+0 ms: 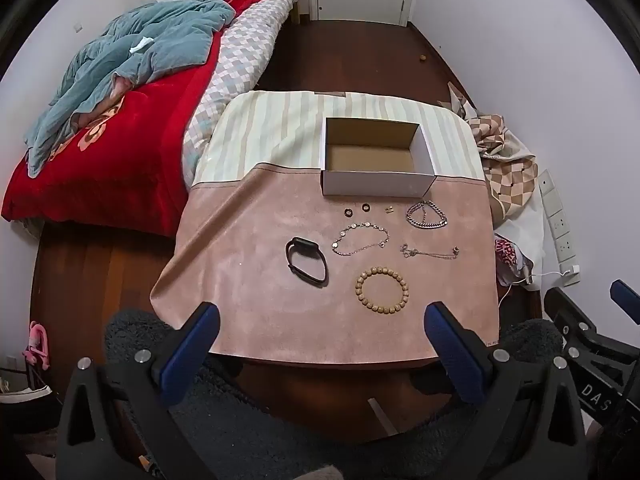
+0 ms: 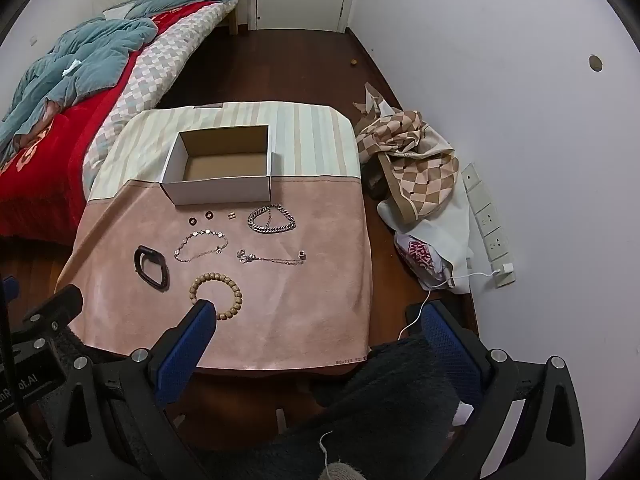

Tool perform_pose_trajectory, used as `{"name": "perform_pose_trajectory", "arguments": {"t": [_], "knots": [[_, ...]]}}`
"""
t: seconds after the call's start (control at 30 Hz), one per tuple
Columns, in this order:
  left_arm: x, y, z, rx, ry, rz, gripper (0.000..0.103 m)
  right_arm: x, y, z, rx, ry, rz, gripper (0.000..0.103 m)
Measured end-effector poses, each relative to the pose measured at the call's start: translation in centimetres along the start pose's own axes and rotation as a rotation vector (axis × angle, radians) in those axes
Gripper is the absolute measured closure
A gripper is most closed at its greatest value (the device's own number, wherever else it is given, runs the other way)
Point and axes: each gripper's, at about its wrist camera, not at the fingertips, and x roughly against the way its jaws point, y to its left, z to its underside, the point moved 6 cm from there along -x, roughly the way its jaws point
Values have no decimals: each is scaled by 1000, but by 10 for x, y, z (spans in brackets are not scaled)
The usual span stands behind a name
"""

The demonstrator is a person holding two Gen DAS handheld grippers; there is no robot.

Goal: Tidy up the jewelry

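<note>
- Standing beside the small table (image 1: 240, 320), I note its cover: pink cloth on the near half, pale striped cloth on the far half.
- A bed (image 1: 120, 152) with a red blanket and a rumpled blue-grey quilt runs along the table's left side; a checked cloth heap (image 2: 416, 160) lies on the floor to the right, against the wall.
- Open cardboard box (image 1: 376, 184): sits at the seam of the two cloths, nothing visible inside it.
- Left gripper (image 1: 322, 314): jaws wide apart, nothing between them, hanging over the table's near edge and pointing steeply down.
- Right gripper (image 2: 316, 312): jaws likewise spread, nothing held; its left fingertip overlaps the bead bracelet in the right wrist view, contact not discernible.
- Black watch band (image 1: 306, 264): on the pink cloth, leftmost of the items.
- Wooden bead bracelet (image 1: 382, 290): nearest the table's front edge, just right of the band.
- Silver chain bracelet (image 1: 426, 216): just in front of the box's right corner.
- Disc-link bracelet (image 1: 360, 238): lies between the band and the chain bracelet.
- Thin chain (image 1: 430, 251): stretched out beyond the bead bracelet.
- Two dark rings (image 1: 356, 210): side by side close before the box wall.
- One tiny pale piece (image 1: 387, 209): just right of the rings, too small to identify.
</note>
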Motion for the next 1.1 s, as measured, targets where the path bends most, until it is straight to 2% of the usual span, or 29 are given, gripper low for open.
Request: {"name": "perform_pose_trajectory", "arguments": {"t": [1.1], "knots": [[15, 1, -6, -5, -22, -8, 0, 11, -6, -1, -9, -27, -8, 0]]}}
